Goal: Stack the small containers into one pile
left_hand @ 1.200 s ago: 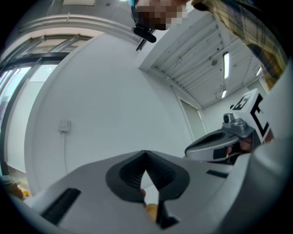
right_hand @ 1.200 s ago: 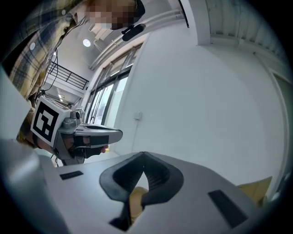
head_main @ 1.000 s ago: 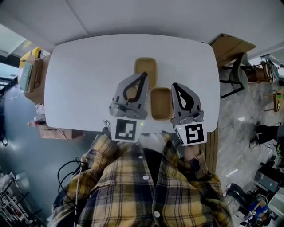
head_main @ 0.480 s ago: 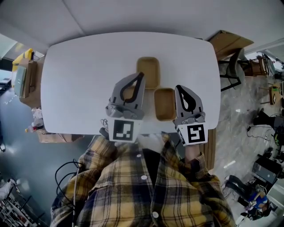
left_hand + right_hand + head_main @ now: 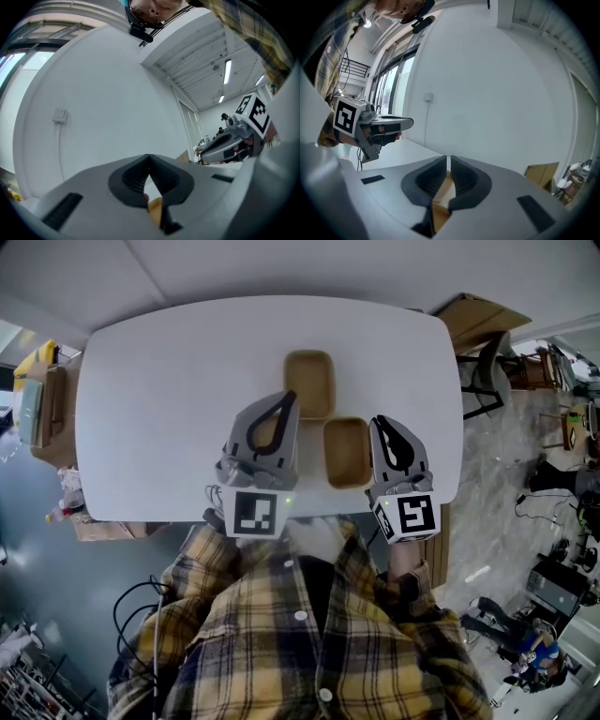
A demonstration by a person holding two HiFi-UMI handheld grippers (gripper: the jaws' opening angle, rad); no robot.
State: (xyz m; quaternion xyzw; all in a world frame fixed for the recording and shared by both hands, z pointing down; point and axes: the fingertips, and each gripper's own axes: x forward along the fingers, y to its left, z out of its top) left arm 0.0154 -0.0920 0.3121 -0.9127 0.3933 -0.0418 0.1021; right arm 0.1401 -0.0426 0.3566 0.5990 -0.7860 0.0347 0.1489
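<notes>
On the table [image 5: 169,381], the far container [image 5: 308,382] is set just beyond the near container [image 5: 347,451], not yet stacked. The left gripper [image 5: 292,399] and right gripper [image 5: 381,424] are held closed and empty on either side of the near container, presumably poised for a pick.

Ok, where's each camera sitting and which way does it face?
Head view: on the person's head, steeply down: white table, two tan rectangular containers, left gripper, right gripper, plaid shirt.
Left gripper view: rides it, along shut jaws toward a white wall.
Right gripper view: likewise.
Shared: each gripper view shows the other gripper.
</notes>
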